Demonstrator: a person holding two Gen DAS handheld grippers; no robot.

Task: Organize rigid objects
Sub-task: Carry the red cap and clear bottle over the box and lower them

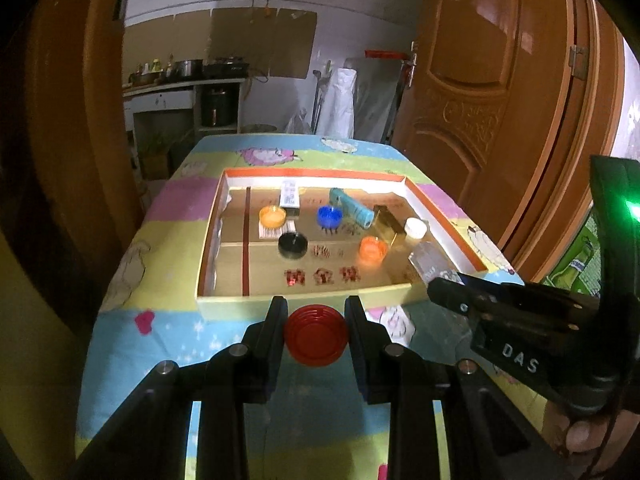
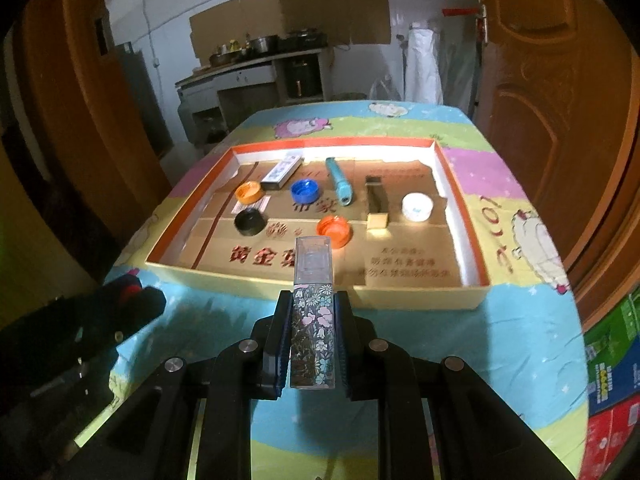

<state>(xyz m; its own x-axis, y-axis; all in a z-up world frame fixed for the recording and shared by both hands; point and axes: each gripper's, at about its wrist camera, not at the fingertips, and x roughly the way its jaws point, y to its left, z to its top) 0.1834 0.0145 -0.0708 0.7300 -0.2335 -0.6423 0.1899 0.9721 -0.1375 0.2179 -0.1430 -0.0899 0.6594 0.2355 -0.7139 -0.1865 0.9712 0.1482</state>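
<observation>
My left gripper (image 1: 316,308) is shut on a red bottle cap (image 1: 316,335), held just short of the near wall of a shallow cardboard tray (image 1: 304,300). My right gripper (image 2: 312,300) is shut on a floral-patterned lighter with a clear top (image 2: 313,312), its tip over the tray's near wall (image 2: 320,290). In the tray lie blue (image 2: 305,191), black (image 2: 250,221), yellow-orange (image 2: 248,192), orange (image 2: 334,231) and white (image 2: 417,207) caps, a teal tube (image 2: 339,182), a white box (image 2: 282,170) and a gold box (image 2: 377,204).
The tray sits on a table with a colourful cartoon cloth (image 2: 520,320). A brown door (image 1: 500,80) stands to the right, a kitchen counter with pots (image 2: 256,56) behind. Coloured cartons (image 2: 612,376) lie on the floor at the right. My right gripper shows in the left wrist view (image 1: 452,292).
</observation>
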